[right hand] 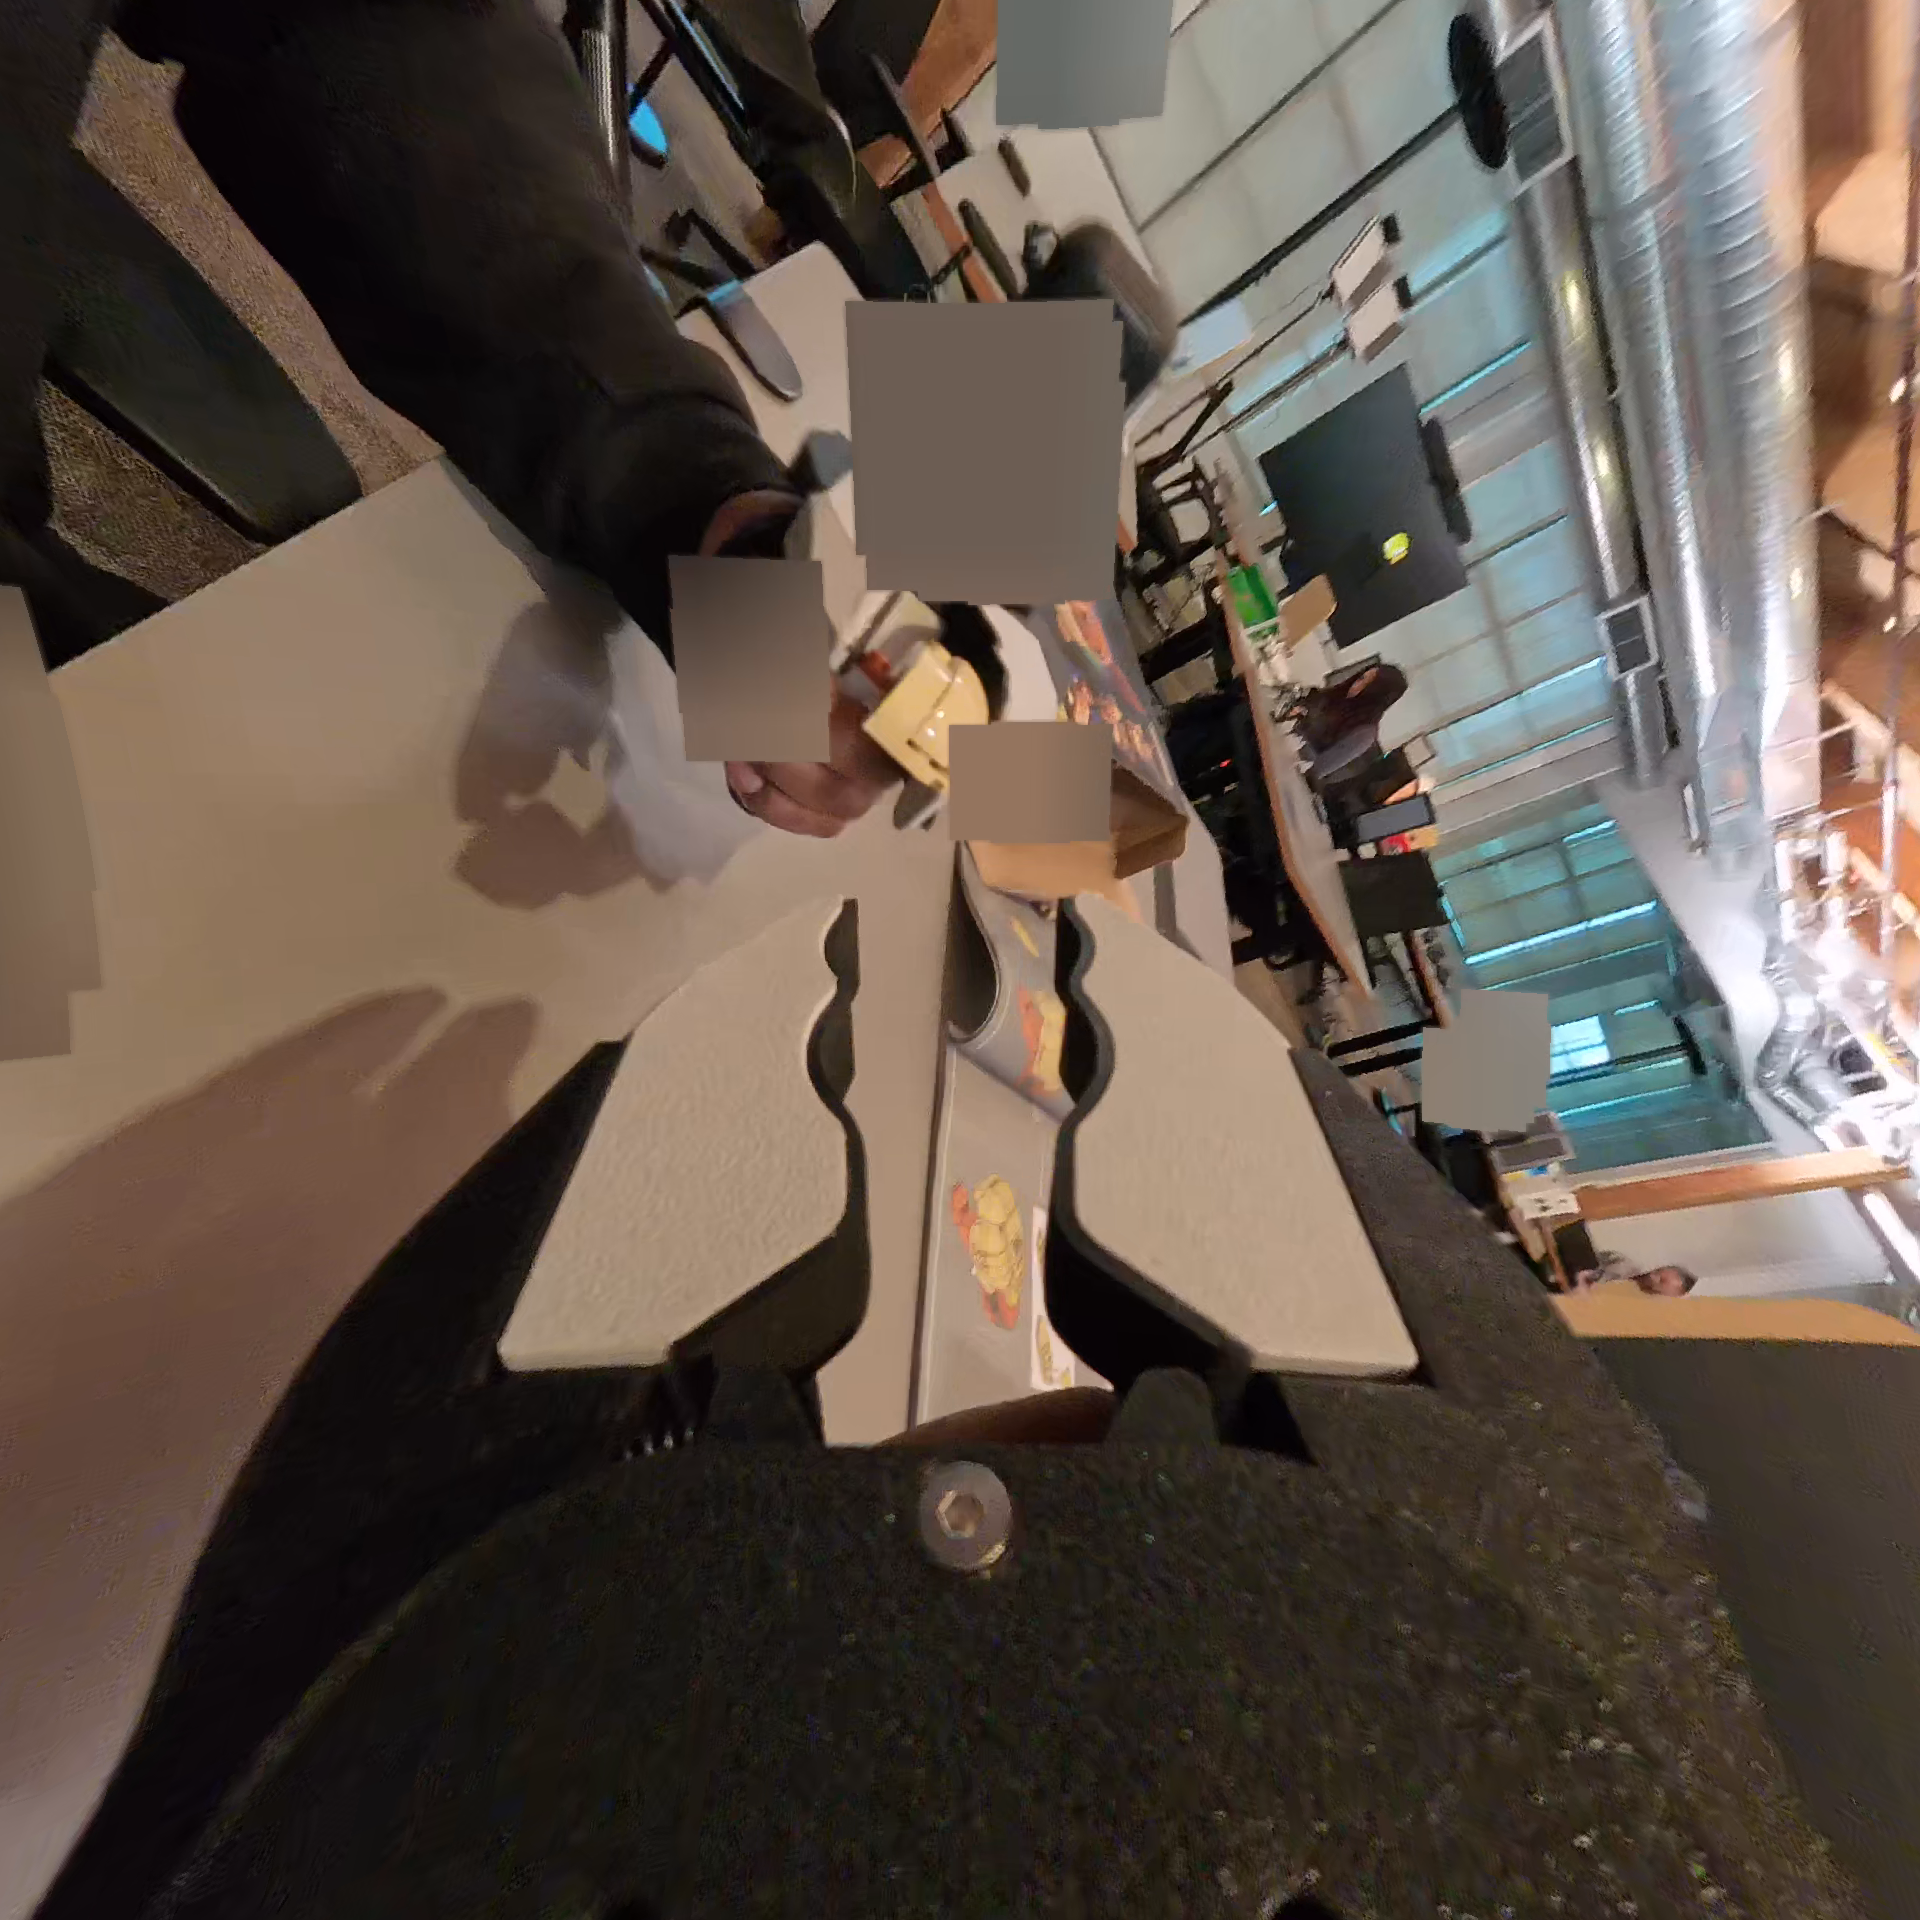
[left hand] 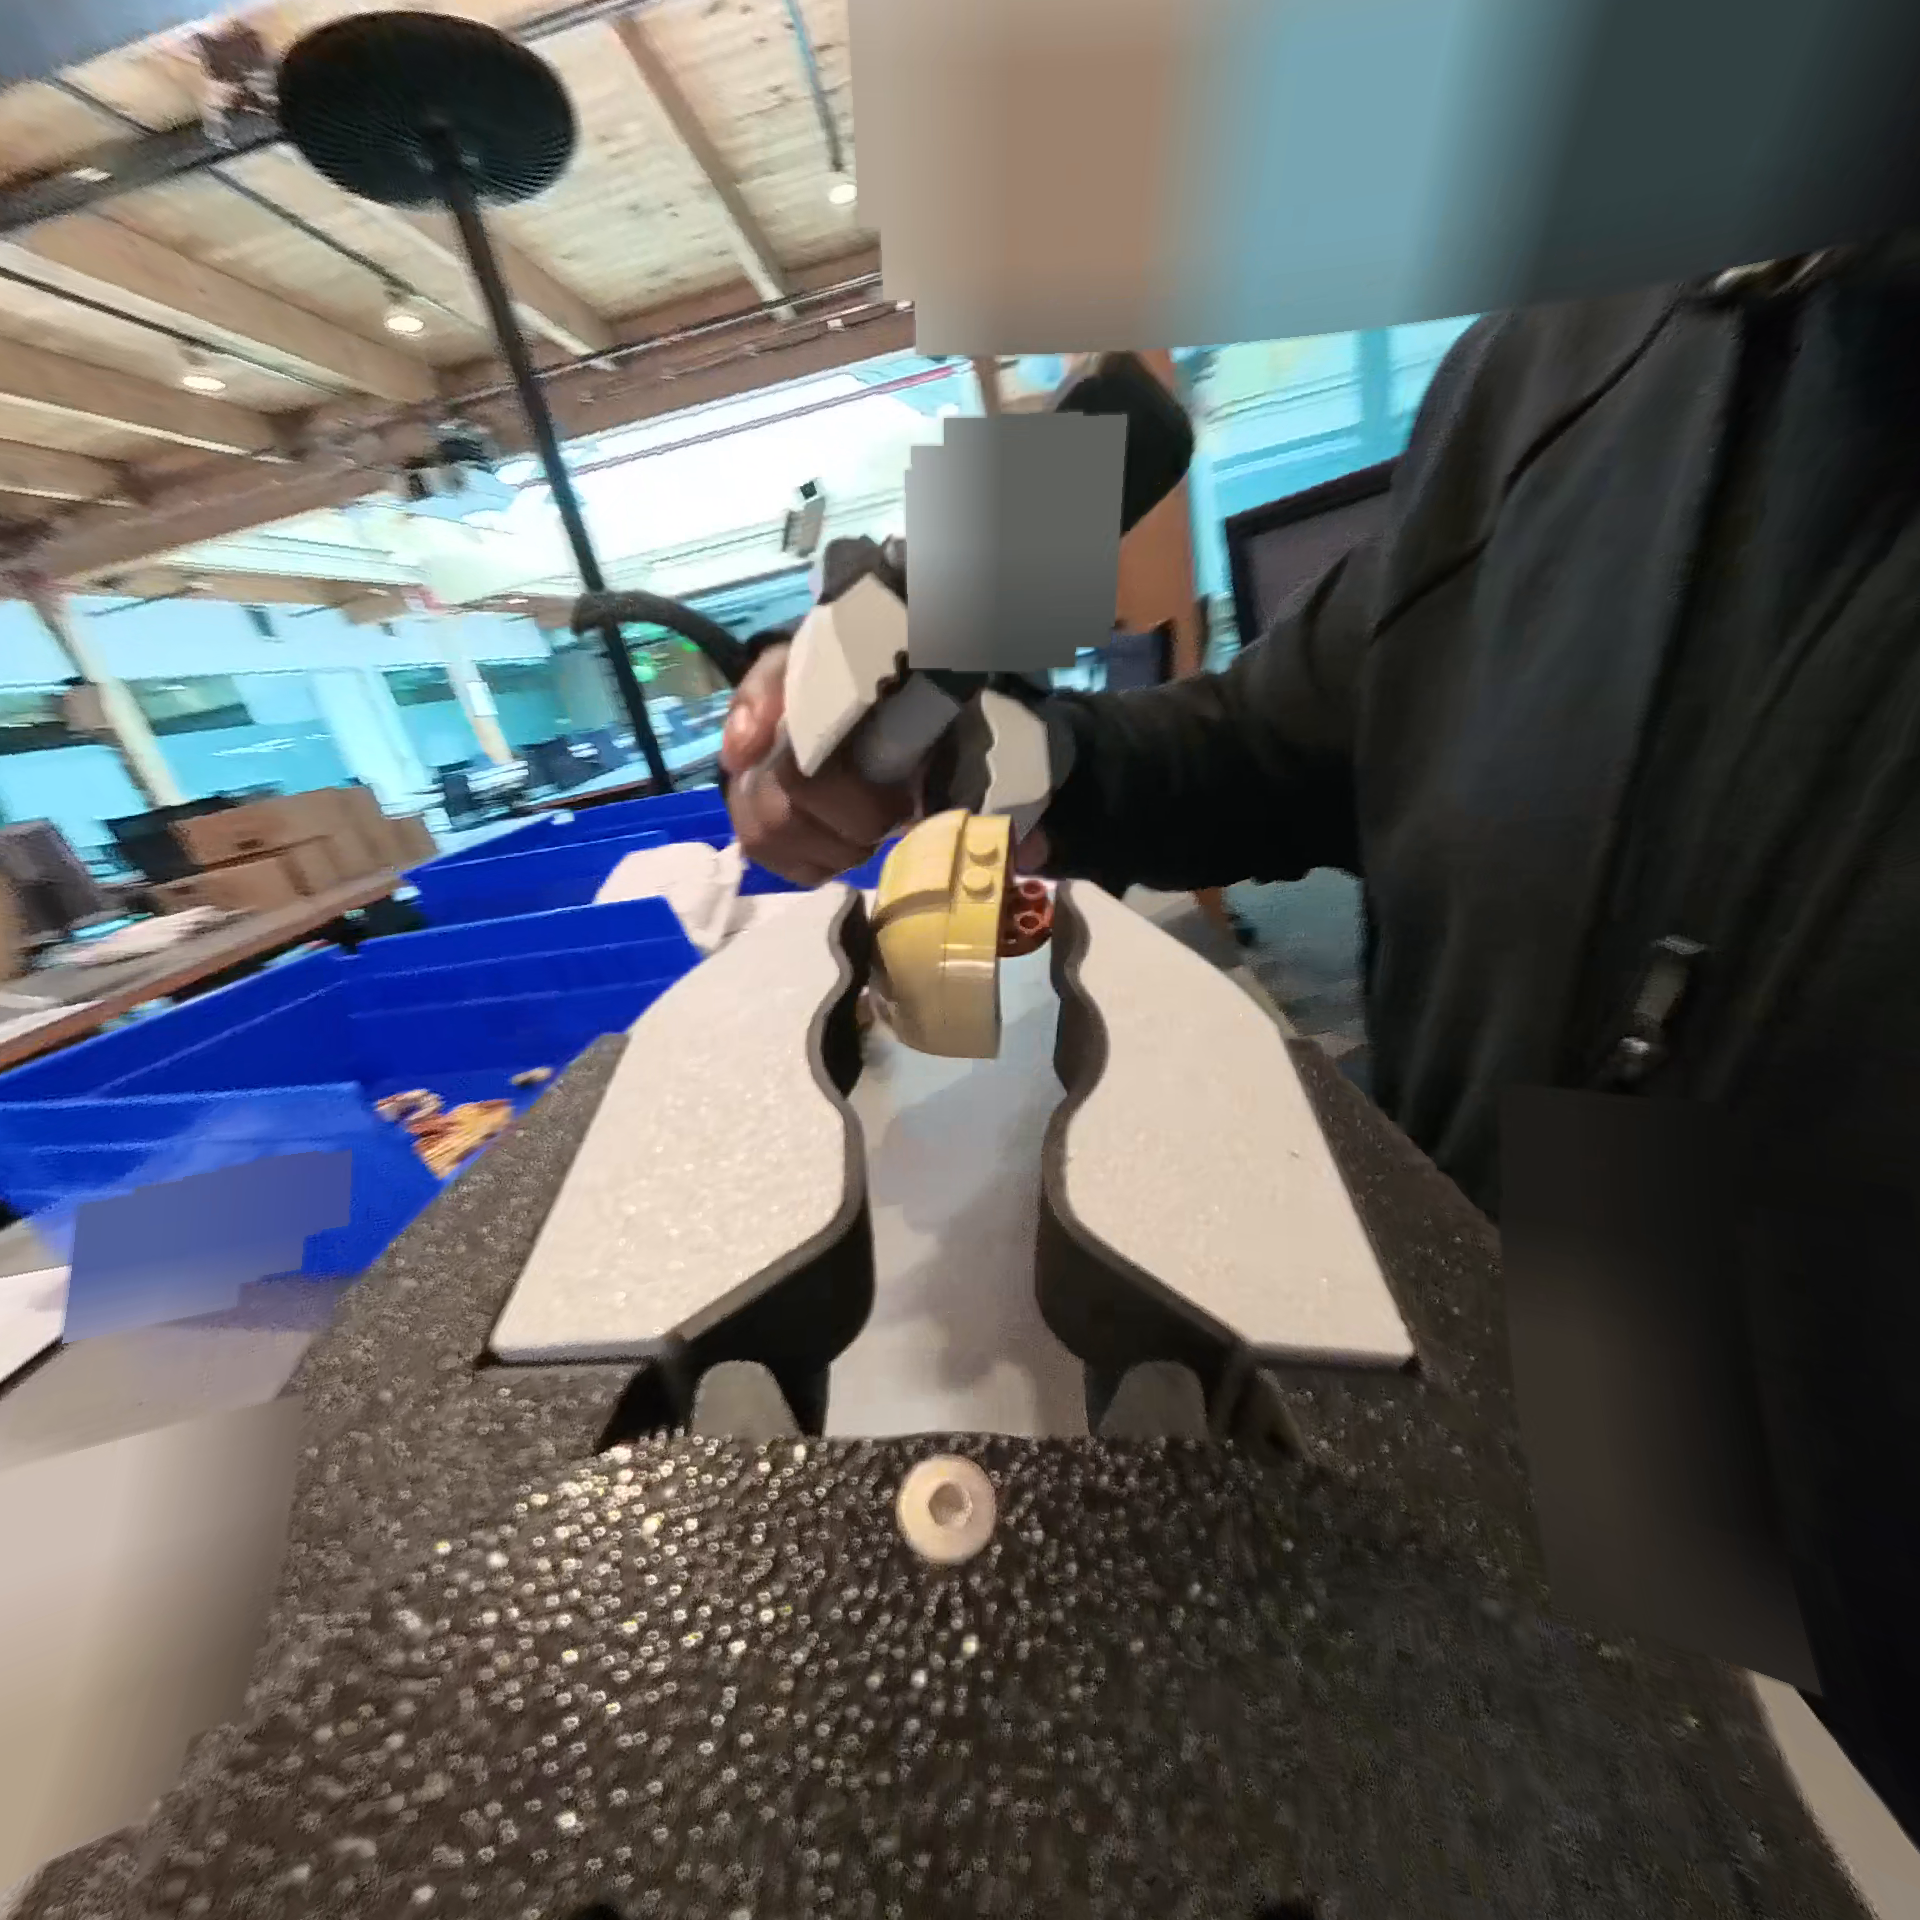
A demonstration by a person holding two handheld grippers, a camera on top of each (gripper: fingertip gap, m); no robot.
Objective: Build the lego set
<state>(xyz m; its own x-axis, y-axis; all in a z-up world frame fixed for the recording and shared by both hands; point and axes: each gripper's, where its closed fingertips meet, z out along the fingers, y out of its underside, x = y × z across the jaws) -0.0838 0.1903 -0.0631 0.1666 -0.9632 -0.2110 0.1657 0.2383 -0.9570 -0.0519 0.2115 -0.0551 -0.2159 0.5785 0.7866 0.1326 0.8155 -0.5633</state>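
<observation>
So far: left gripper (left hand: 961, 906) clamped the tan dome sub-assembly (left hand: 935, 961) at its tips, with a brown round piece (left hand: 1029, 920) attached. Right gripper (right hand: 961, 914) gaped empty, near it. I judged the build early, since loose bricks (left hand: 457, 1122) remained in the blue bins (left hand: 499, 997).

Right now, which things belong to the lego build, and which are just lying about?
Job:
- tan piece, gripped by the left gripper
- brown piece attached to it
- right gripper, open and empty
- booklet
- blue bins with loose bricks

Lying about:
- cardboard boxes
- black pole
- monitor
</observation>
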